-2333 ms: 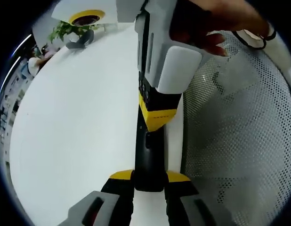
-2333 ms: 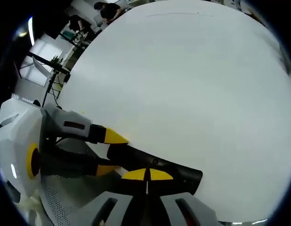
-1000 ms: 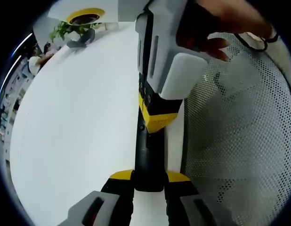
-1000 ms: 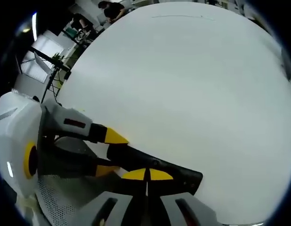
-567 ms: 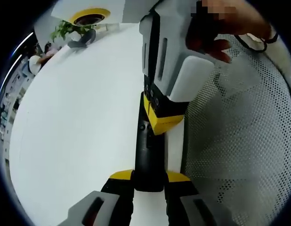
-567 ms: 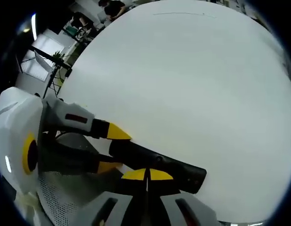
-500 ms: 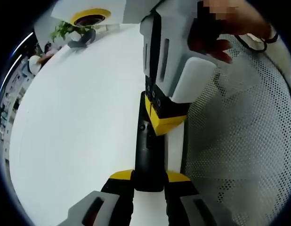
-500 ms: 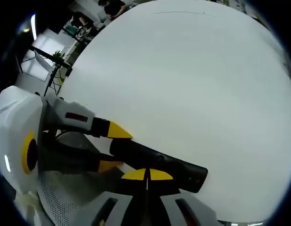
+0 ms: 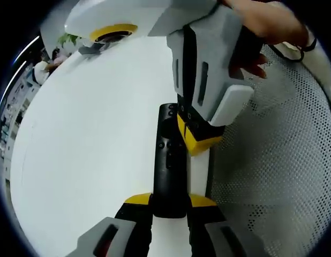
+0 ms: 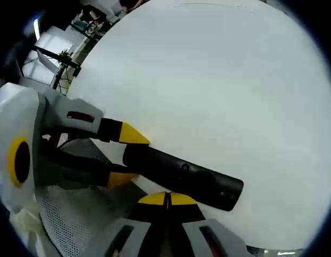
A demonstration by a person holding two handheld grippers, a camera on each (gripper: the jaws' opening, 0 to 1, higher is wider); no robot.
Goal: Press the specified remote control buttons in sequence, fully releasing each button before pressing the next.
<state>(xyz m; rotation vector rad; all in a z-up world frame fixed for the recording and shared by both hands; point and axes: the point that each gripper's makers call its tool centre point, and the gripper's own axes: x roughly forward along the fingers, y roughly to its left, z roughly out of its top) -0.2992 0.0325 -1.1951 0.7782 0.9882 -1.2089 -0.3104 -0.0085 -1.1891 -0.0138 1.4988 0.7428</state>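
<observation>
The left gripper (image 9: 170,201) pinches the near end of a black remote control (image 9: 169,163), held flat over the white surface (image 9: 85,150). The right gripper (image 10: 166,199), jaws pressed together, hovers just above the remote's buttoned face, beside a white mesh (image 9: 272,160).

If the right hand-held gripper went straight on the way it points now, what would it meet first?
Probably the black remote control, lying crosswise just beyond the right hand-held gripper's shut yellow tips. Past it there is only white table, though depth is unclear.
</observation>
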